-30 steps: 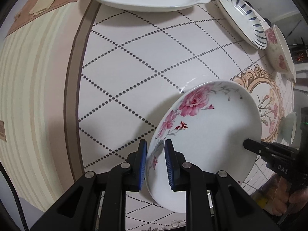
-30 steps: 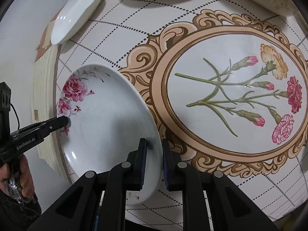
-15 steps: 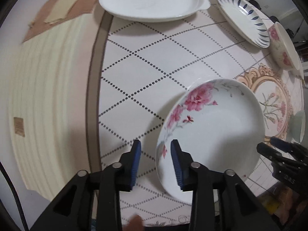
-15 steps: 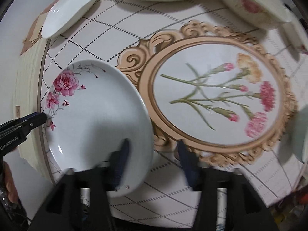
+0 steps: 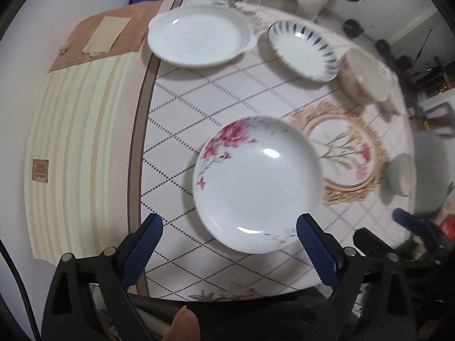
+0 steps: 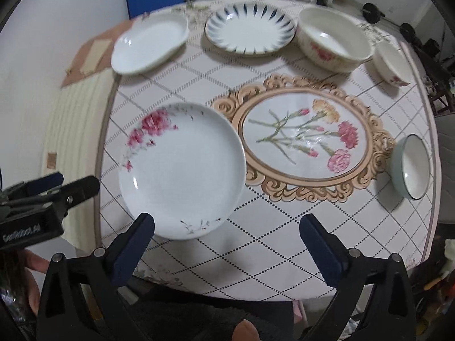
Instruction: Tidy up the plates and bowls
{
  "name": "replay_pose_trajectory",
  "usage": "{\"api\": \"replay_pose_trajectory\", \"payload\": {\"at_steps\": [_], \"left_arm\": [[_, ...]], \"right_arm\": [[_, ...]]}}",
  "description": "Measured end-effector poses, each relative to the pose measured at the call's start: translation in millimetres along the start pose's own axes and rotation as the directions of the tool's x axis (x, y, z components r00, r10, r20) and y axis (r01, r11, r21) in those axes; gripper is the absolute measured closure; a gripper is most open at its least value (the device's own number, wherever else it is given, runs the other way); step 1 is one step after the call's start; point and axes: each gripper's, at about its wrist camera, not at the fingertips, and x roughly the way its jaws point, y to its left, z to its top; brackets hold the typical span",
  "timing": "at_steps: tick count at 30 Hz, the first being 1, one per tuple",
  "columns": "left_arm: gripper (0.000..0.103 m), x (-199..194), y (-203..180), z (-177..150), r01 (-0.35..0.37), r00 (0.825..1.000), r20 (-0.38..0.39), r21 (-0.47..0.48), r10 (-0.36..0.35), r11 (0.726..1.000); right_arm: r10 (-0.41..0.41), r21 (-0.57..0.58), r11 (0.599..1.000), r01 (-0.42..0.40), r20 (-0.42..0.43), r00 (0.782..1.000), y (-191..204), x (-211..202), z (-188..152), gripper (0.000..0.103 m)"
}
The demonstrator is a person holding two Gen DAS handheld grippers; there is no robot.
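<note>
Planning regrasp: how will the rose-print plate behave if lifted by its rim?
The rose-print plate looks like glazed ceramic, so probably stiff, brittle and slick; highlights glint on it. It is broad and shallow, so one rim pinch would likely let it tilt. It lies flat on the tablecloth, unlikely to roll.

White lettering on the black body of the left hand-held gripper [image 6: 51, 187], seen at the left edge of the right wrist view; blurred, reads roughly "GenRobot.AI". Small brown label [image 5: 40, 170] on the striped cloth at the left of the worktop [image 5: 199, 99] carries printed lines, too small to read. No other legible text, numbers or signs.
</note>
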Motion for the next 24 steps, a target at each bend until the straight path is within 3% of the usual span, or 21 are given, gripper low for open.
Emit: {"api": "replay_pose_trajectory", "payload": {"at_steps": [7,13,19,21,24], "left_arm": [[0.004,-41,4,43,0.011,0.993,0.116,0.020,-0.013,1.000],[0.004,-46,21,112,-0.091,0.976,0.200,0.007,0.088,0.996],[0.004,-18,57,175,-0.134,0.977,0.154,-0.090,0.147,0.987],[0.004,-4,68,193,-0.172,0.974,0.128,-0.127,0.188,0.977],[0.005,11,69,216,-0.158,0.980,0.103,-0.135,0.172,0.978]], "right_arm": [[0.075,0.102,0.991,-0.086,0.108,0.991,-19,-29,45,0.000],[0.101,0.043,0.994,-0.105,0.094,0.990,-22,-15,129,0.000],[0.144,0.063,0.988,-0.144,0.003,0.990,-27,27,193,0.000],[0.175,0.122,0.978,-0.171,-0.023,0.984,-38,48,206,0.000],[0.217,0.273,0.942,-0.195,-0.052,0.975,-64,81,215,0.000]]}}
